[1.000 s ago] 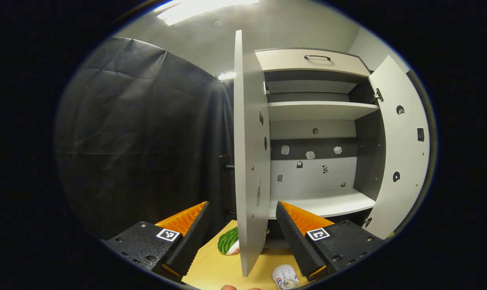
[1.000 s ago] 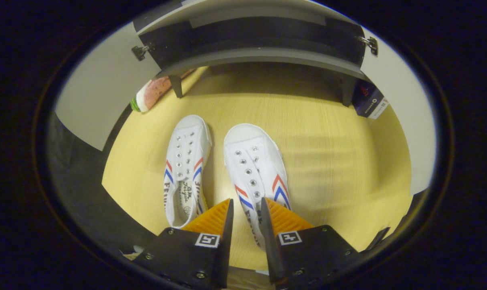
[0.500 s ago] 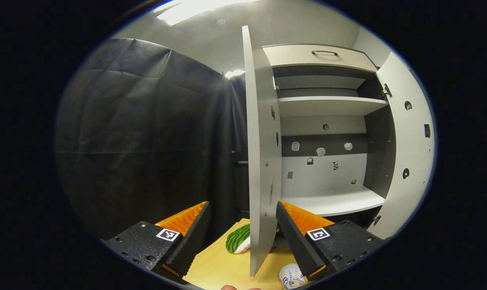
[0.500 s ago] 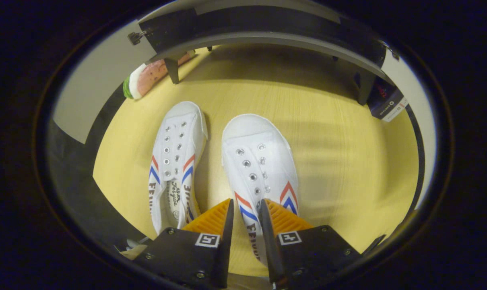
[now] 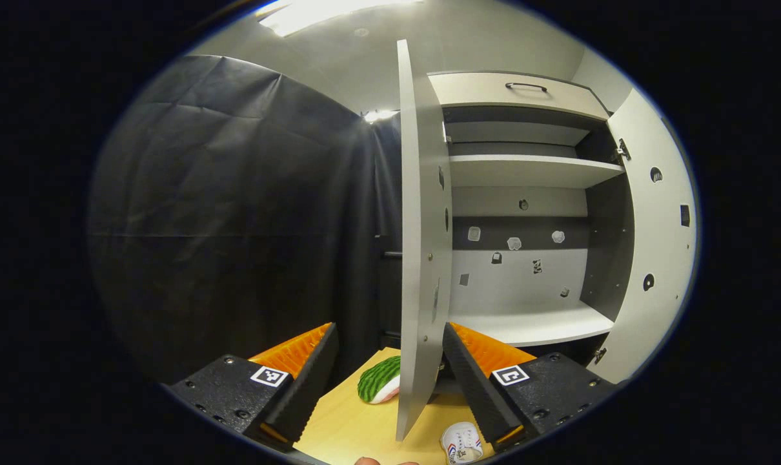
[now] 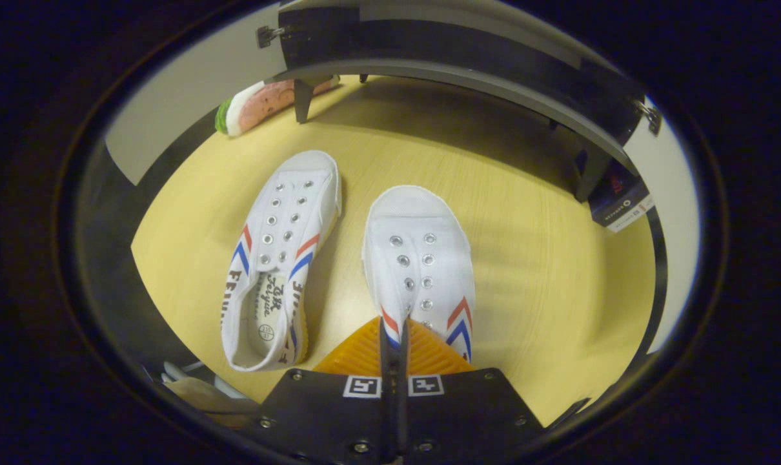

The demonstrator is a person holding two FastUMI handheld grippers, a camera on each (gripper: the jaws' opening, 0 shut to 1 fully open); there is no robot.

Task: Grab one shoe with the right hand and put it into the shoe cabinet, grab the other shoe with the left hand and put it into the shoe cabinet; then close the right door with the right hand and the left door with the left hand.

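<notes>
The right gripper (image 6: 394, 329) has its jaws pressed together, seemingly pinching the heel side of the right-hand white canvas shoe with red and blue chevrons (image 6: 421, 265) on the pale wooden table (image 6: 545, 271). Its twin white canvas shoe (image 6: 277, 252) lies just beside. The left gripper (image 5: 387, 361) has its jaws apart, facing the open grey-and-white shoe cabinet (image 5: 526, 174).

Black curtain (image 5: 235, 213), perhaps wooden floor (image 6: 526, 258)

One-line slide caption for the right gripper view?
Right hand-held gripper shut on right shoe, left shoe beside it.

white shoes (image 6: 420, 258) red-blue chevrons, yellow floor (image 6: 532, 271)
</notes>
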